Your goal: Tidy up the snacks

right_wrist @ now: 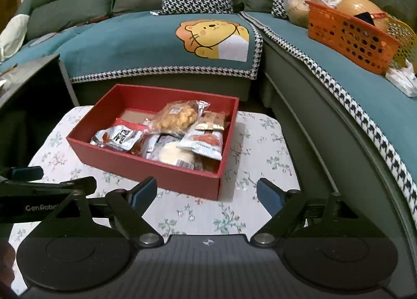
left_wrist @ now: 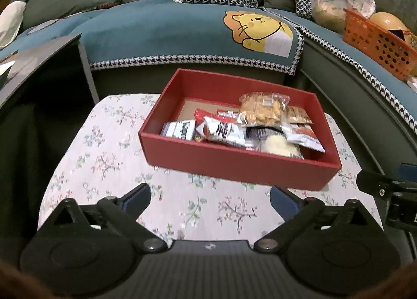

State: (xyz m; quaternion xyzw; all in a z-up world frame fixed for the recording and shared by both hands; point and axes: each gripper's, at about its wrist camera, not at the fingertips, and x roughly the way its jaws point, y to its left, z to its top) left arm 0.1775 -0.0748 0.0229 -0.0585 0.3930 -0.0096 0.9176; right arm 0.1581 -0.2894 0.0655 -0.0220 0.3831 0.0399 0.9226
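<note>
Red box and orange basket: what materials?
Red rectangular box: likely matte paper-covered cardboard; its bare brown floor shows inside. Orange perforated basket: apparently moulded plastic, with regular punched holes and a slight sheen.

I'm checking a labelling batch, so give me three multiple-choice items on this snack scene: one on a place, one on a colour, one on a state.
1. Where do the snack packets lie?
A. Scattered on the floral cloth
B. Inside the red box
C. In the orange basket

2. What colour is the perforated basket on the sofa?
A. Orange
B. Blue
C. White

3. How do the two grippers stand?
A. Both shut on packets
B. Left shut, right open
C. Both open, holding nothing

Answers:
1 B, the snack packets sit within the walls of the red box.
2 A, the perforated basket is orange.
3 C, the left gripper and right gripper show fingers spread, with only the floral cloth between them.
</note>
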